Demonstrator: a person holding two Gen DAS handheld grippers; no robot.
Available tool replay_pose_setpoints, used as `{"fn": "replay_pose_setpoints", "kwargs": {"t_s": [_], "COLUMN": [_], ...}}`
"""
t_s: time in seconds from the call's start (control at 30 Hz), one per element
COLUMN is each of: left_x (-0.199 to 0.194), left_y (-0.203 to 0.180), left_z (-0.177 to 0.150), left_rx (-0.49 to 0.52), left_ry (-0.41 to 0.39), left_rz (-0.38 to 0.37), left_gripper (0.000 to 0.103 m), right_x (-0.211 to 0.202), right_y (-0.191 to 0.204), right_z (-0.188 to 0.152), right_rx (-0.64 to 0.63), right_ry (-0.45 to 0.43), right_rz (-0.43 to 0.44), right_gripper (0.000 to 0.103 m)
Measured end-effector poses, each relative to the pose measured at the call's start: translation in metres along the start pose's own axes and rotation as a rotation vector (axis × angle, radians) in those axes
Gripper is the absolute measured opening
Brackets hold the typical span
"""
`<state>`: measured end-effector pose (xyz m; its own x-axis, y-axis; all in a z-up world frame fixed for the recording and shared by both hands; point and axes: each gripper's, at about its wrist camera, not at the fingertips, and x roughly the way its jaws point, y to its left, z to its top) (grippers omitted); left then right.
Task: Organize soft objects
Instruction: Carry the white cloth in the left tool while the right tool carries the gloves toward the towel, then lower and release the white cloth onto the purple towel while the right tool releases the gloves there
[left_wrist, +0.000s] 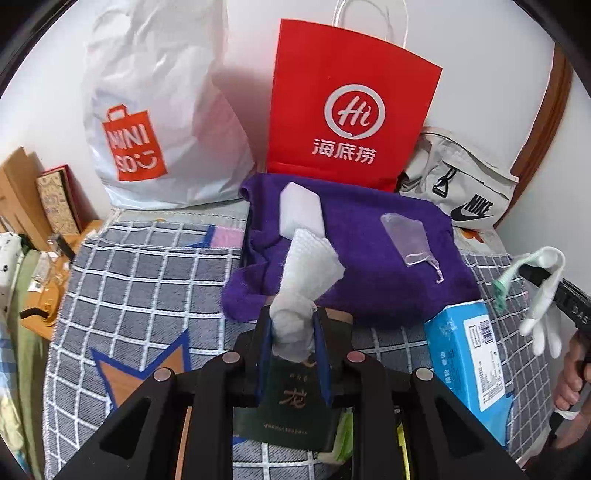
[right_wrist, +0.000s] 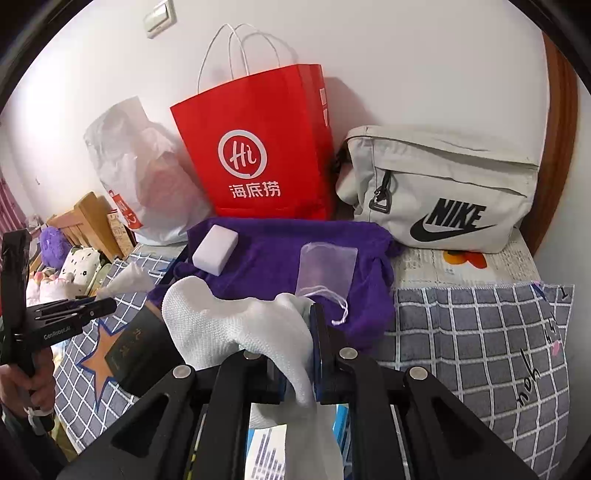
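Note:
A purple towel lies spread on the bed. On it rest a white sponge block and a clear drawstring pouch. My left gripper is shut on a crumpled white textured cloth, held just above the towel's near edge. My right gripper is shut on a white knit glove near the towel's front. In the left wrist view the right gripper is at the right with the glove dangling, its green cuff trim showing. In the right wrist view the left gripper is at the left.
A red paper bag, a white plastic bag and a grey Nike bag stand against the wall behind the towel. A dark green book and a blue tissue box lie on the checked bedspread. A bedside shelf is left.

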<state>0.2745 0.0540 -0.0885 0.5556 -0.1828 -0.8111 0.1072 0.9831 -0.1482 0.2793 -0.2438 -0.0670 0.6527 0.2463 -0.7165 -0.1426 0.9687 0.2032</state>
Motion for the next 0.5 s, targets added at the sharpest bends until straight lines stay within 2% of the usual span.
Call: {"fn": "replay_pose_setpoints", "kwargs": {"t_s": [0.07, 0.13, 0.5], "left_x": [0.007, 0.015, 0.047], "left_y": [-0.001, -0.003, -0.013], "left_z": [0.004, 0.008, 0.036], "left_rx": [-0.006, 0.011, 0.040], "left_ry": [0.014, 0.022, 0.048], "left_rz": [-0.025, -0.004, -0.037], "left_gripper": [0.021, 0.021, 0.021], "right_x": [0.009, 0.018, 0.066], "right_y": [-0.002, -0.004, -0.011], "right_z": [0.005, 0.010, 0.041], "right_rx": [0.003, 0.006, 0.009], "right_ry": [0.005, 0.010, 0.030], "right_rz": [0.001, 0.007, 0.020], "right_gripper": [0.011, 0.011, 0.011]}}
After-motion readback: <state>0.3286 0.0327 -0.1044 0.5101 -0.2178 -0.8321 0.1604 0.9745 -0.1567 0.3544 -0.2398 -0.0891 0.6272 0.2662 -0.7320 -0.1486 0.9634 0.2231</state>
